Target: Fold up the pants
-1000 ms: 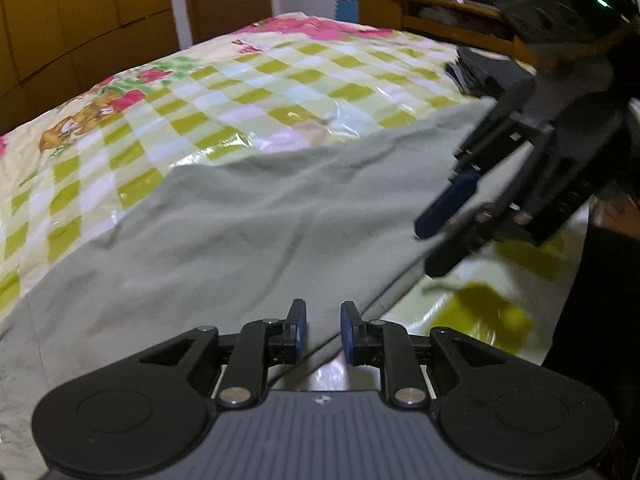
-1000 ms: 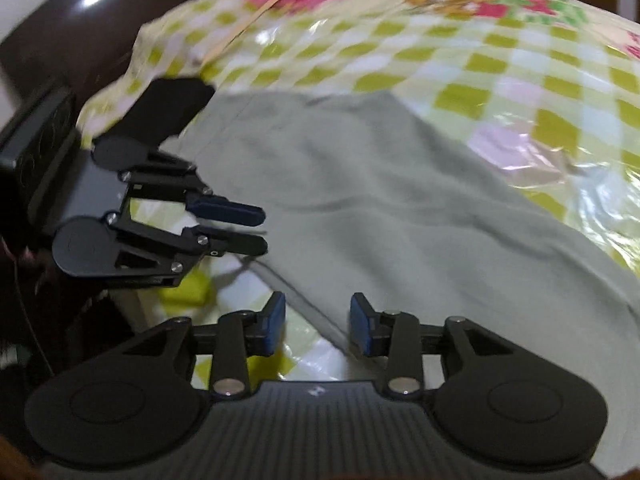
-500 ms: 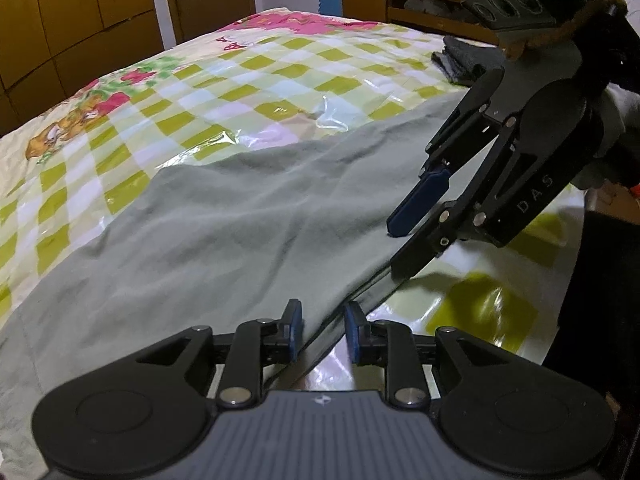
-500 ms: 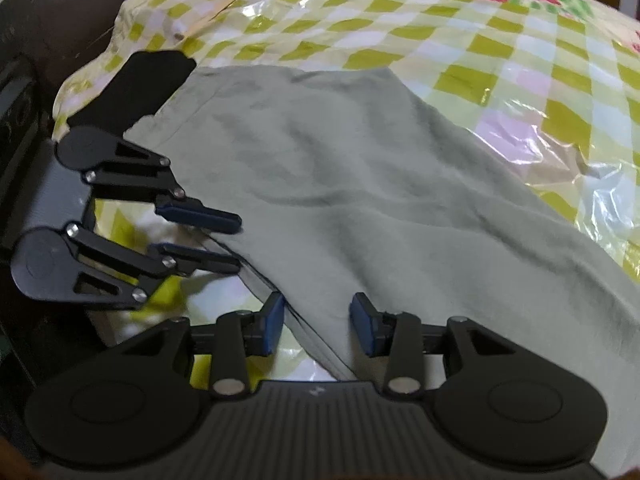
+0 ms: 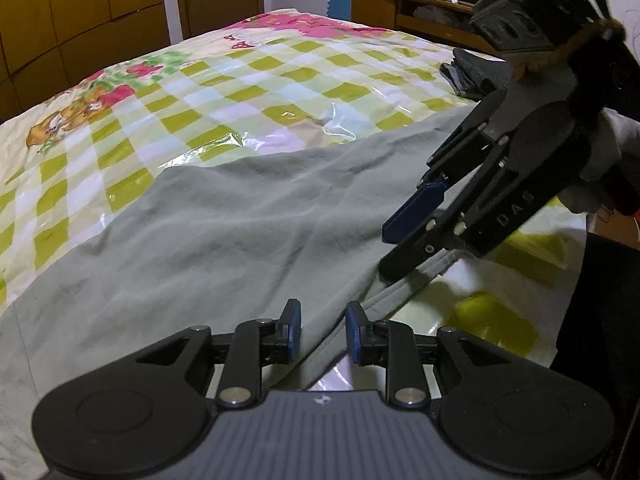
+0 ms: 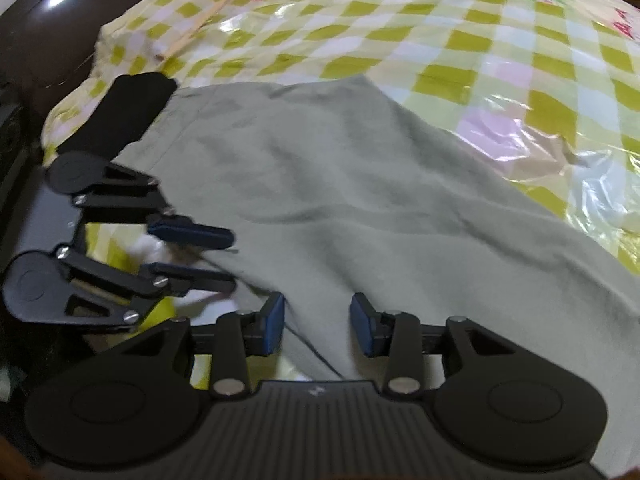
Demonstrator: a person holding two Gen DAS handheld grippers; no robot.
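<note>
Grey-green pants (image 5: 224, 232) lie spread flat on a bed with a yellow-green checked cover (image 5: 280, 68). My left gripper (image 5: 320, 332) is at their near edge, its jaws a little apart with the hem running between the blue pads, which do not press on it. To its right, my right gripper (image 5: 386, 252) slants down onto the same edge, its lower finger at the hem. In the right wrist view, the right gripper (image 6: 318, 326) stands open over the pants (image 6: 360, 200). The left gripper (image 6: 232, 260) shows at the left there, jaws apart at the cloth's edge.
A stack of dark folded clothes (image 5: 468, 72) lies at the bed's far right. A wooden desk (image 5: 420, 12) and wardrobe doors (image 5: 80, 20) stand behind. A dark bed frame (image 6: 60, 40) borders the left in the right wrist view. A black piece (image 6: 120, 108) lies by the pants' far corner.
The left gripper's jaws have widened slightly. The right gripper has come down and closer to the pants' near edge.
</note>
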